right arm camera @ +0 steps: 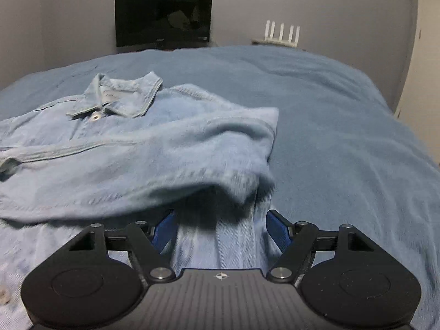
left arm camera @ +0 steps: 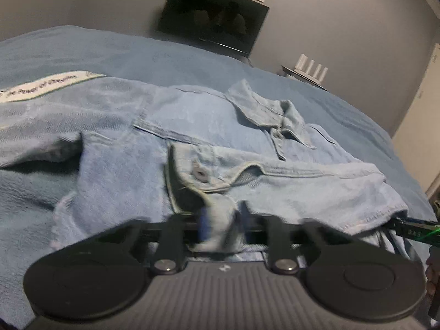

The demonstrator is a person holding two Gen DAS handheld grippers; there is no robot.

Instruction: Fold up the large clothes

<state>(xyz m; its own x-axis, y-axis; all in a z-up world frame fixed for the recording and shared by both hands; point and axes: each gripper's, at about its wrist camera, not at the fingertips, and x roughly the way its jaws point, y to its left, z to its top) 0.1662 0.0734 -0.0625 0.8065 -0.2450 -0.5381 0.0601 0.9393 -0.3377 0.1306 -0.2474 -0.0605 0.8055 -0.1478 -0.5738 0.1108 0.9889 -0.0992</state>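
- Denim jacket [left arm camera: 170, 148], pale blue, lies spread on the bed [right arm camera: 343, 126], whose cover is a darker blue; its collar [right arm camera: 123, 96] points toward the far wall.
- Beyond the jacket's collar, a dark television screen [right arm camera: 163, 16] stands against the grey wall, and a white router with upright antennas [right arm camera: 282, 34] sits to the right of the screen.
- On the jacket's left part, seen from the left wrist camera, a white label with printed lettering [left arm camera: 46, 86] lies across the cloth.
- A round metal button [left arm camera: 200, 173] shows on a flap near the jacket's middle, just beyond the left gripper [left arm camera: 220, 228].
- The left gripper's jaws are drawn nearly together on a bunched fold of the jacket's near edge; the pinched cloth is blurred.
- The right gripper [right arm camera: 220, 228] sits at the jacket's near right side, its jaws standing wide apart with blue pads [right arm camera: 279, 229] on either side of a strip of denim, not visibly pressing it.
- A folded-over part of the jacket, likely a sleeve [right arm camera: 192, 151], drapes just above and beyond the right gripper's jaws.
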